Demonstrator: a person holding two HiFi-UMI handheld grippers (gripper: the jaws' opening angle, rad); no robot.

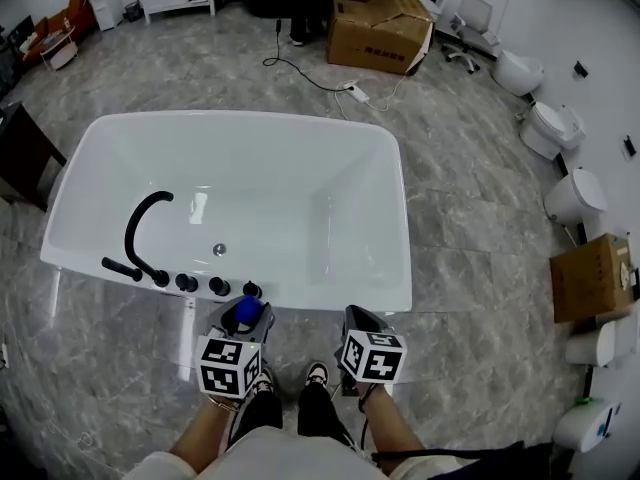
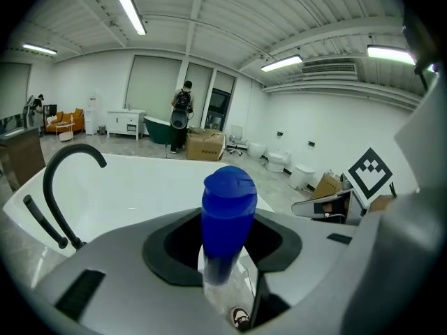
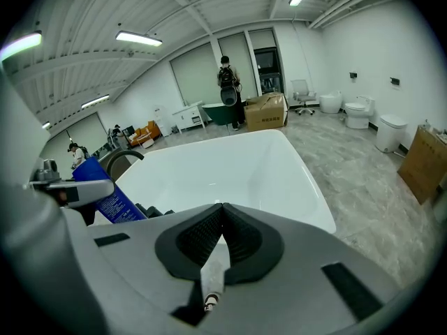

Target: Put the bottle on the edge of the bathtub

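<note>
Left gripper [image 2: 223, 246] has its jaws clamped on the bottle [image 2: 228, 201], which stands upright between the pads. Right gripper [image 3: 222, 218], just to the right of it, has its jaws pressed flat together with nothing between them. The person holds both low, over their own shoes [image 1: 316, 373].

Straight ahead of the two grippers lies the white tub [image 1: 230, 120], its near rim right at the left gripper's tip. Far beyond the tub, ahead and a little right, a cardboard box [image 1: 378, 28] sits on the grey floor, and a row of toilets [image 1: 575, 196] lines the wall off to the right. A black curved faucet [image 1: 140, 228] rises from the near rim, ahead and left of the left gripper, with black knobs [image 1: 215, 286] between it and the gripper. The bottle's cap is blue and points up, close to the rim by the knobs; whether it touches the rim I cannot tell.
</note>
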